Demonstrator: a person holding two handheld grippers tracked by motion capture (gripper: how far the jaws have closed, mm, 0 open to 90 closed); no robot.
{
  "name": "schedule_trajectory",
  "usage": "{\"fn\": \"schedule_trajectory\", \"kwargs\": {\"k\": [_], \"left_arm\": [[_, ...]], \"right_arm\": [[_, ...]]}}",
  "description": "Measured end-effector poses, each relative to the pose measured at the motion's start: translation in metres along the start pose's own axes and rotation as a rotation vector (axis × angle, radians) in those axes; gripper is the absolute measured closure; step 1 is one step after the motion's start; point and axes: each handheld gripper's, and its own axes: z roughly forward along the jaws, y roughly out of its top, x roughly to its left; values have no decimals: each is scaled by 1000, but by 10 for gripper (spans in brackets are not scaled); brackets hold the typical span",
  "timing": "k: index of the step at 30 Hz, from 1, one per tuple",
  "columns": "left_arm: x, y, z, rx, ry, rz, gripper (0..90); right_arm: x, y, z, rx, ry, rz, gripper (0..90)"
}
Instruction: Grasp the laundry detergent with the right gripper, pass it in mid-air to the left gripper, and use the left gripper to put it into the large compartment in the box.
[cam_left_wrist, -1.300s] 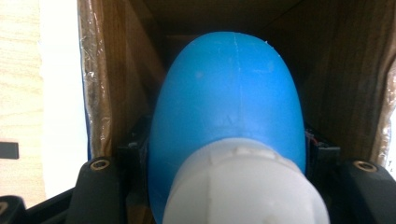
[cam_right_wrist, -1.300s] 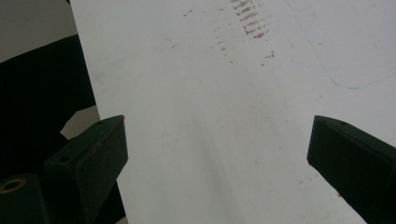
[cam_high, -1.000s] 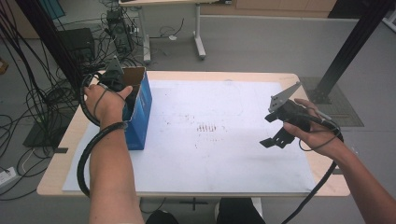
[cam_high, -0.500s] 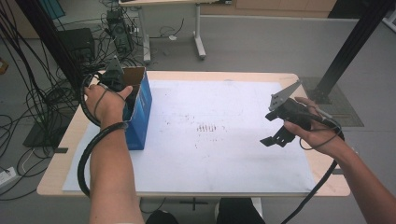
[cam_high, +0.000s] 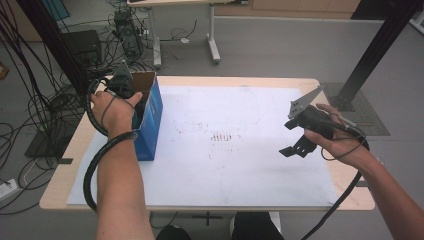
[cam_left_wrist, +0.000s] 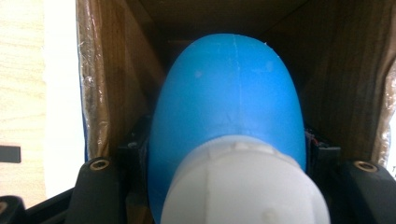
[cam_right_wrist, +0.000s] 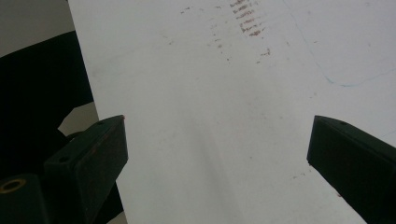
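The place was a lab or test room, not a home. Bundles of black cables hung and trailed over the grey floor beside a black equipment box, and a black metal post rose at the right. The wooden desk carried a stained white sheet, and a second desk's white legs stood behind.
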Motion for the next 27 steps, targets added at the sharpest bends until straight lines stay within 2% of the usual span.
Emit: {"fn": "schedule_trajectory", "kwargs": {"k": [27], "left_arm": [[-3,0,0,0,7,10,368]], "right_arm": [[-1,-3,-2,11,-3,2,53]]}}
